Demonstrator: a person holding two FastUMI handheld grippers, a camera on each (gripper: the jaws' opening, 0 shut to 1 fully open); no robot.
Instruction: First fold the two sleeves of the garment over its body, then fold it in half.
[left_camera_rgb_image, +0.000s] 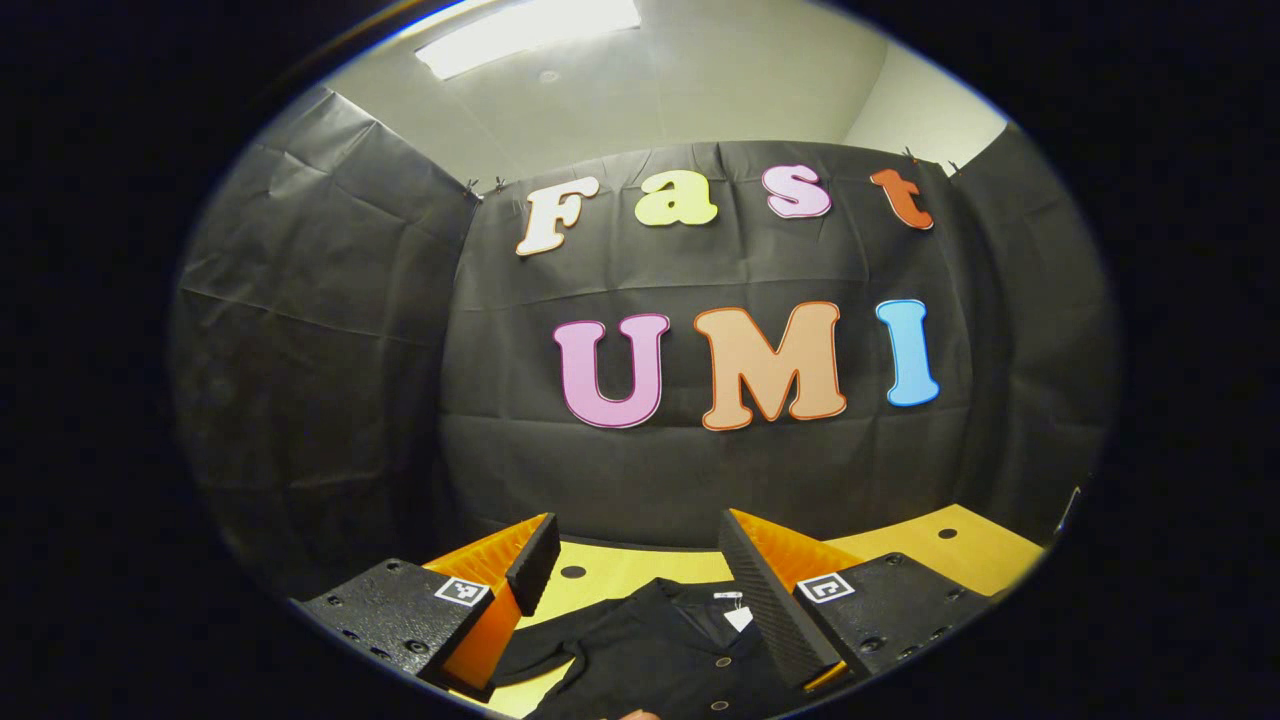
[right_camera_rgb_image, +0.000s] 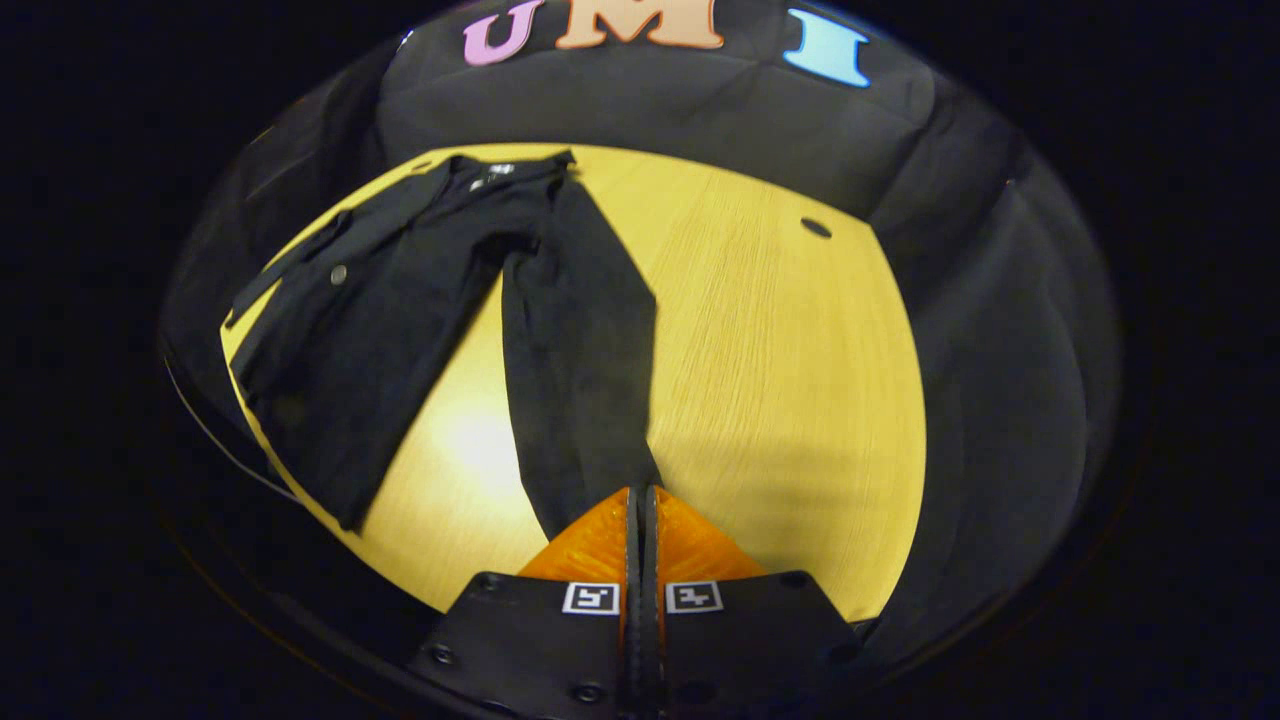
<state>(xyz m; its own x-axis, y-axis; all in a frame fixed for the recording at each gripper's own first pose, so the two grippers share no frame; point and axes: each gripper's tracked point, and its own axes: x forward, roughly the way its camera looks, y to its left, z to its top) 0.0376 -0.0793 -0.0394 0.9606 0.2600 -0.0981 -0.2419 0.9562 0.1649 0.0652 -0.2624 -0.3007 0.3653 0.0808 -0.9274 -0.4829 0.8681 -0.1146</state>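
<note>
A black button-front garment (right_camera_rgb_image: 370, 320) lies on the yellow wooden table (right_camera_rgb_image: 780, 380), collar toward the far wall. One long sleeve (right_camera_rgb_image: 580, 350) stretches from the shoulder straight toward my right gripper (right_camera_rgb_image: 640, 492), whose fingers are shut on the sleeve's end just above the tabletop. In the left gripper view the garment's collar, white tag and buttons (left_camera_rgb_image: 650, 650) sit low between the fingers. My left gripper (left_camera_rgb_image: 640, 530) is wide open above them, holding nothing. The other sleeve lies along the garment's far left side.
The black cloth wall surrounds the table on all sides. A small round hole (right_camera_rgb_image: 816, 227) sits in the tabletop at the far right, another hole (left_camera_rgb_image: 573, 571) near the collar. Bare wood (left_camera_rgb_image: 960, 545) spreads right of the garment.
</note>
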